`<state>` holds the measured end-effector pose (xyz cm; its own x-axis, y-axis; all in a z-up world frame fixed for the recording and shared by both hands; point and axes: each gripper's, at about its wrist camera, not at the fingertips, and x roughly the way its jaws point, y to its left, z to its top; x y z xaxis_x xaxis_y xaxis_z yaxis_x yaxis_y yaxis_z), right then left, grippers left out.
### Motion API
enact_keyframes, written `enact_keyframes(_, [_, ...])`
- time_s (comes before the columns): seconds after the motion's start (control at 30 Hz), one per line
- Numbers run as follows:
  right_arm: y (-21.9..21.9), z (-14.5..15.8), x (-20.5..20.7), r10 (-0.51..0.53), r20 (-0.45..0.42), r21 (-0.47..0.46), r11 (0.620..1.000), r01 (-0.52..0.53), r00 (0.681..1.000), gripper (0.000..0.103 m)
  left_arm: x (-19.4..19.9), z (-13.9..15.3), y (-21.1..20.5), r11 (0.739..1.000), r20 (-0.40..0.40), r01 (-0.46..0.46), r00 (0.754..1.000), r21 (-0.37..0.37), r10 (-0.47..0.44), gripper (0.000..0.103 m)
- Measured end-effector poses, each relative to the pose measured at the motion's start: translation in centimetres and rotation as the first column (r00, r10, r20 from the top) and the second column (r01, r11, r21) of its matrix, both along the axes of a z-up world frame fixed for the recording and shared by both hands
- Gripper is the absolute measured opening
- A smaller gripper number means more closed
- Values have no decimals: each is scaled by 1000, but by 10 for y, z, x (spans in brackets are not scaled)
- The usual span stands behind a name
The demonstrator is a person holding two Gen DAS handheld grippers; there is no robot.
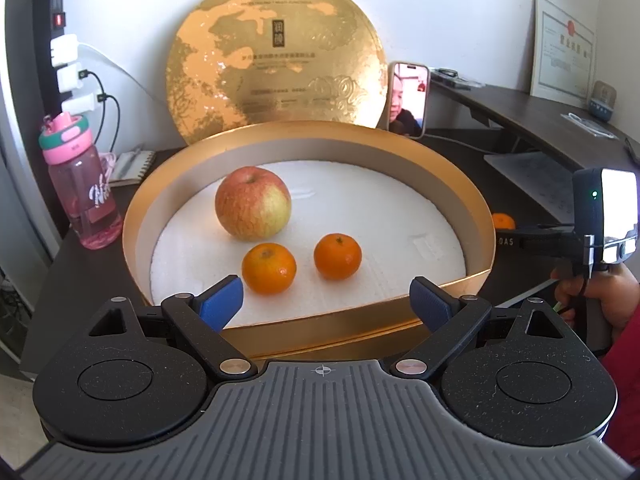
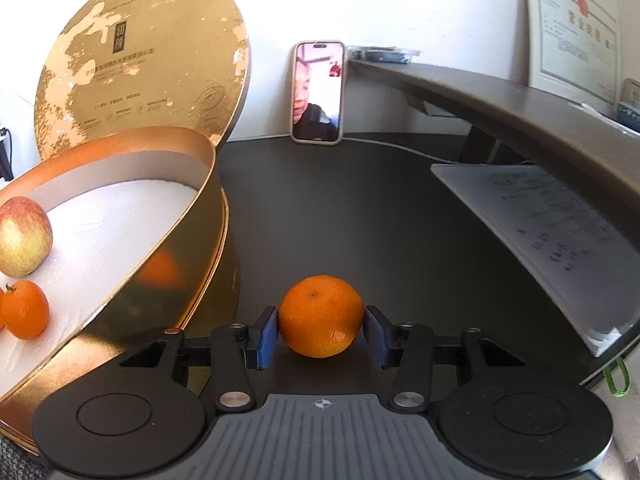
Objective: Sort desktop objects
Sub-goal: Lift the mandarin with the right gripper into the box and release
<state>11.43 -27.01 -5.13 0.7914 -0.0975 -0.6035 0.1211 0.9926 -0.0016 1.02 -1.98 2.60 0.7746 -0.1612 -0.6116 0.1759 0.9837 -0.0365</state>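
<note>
Right gripper (image 2: 321, 334) brackets the tangerine (image 2: 320, 320) beside the gold box (image 2: 168, 264), pads barely touching; weak pinch risks roll-off.

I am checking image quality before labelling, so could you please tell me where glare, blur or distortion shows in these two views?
Left wrist view: glare blows out the gold lid and the white panel on the right claw's body; fisheye bends the shelf. Right wrist view: the tangerine between the claw pads is sharp, the paper stack and the framed certificate are soft, and corners darken.
</note>
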Motion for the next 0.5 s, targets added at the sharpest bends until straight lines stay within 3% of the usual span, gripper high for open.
enact_keyframes(0.3, [13, 62, -25, 3, 144, -1, 1000, -2, 990, 46, -2, -5, 13, 999, -32, 5, 999, -36, -7, 94])
enact_keyframes(0.5, [39, 88, -29, 89, 174, 21, 995, -94, 981, 46, -5, -8, 29, 998, -32, -10, 999, -57, 8, 94])
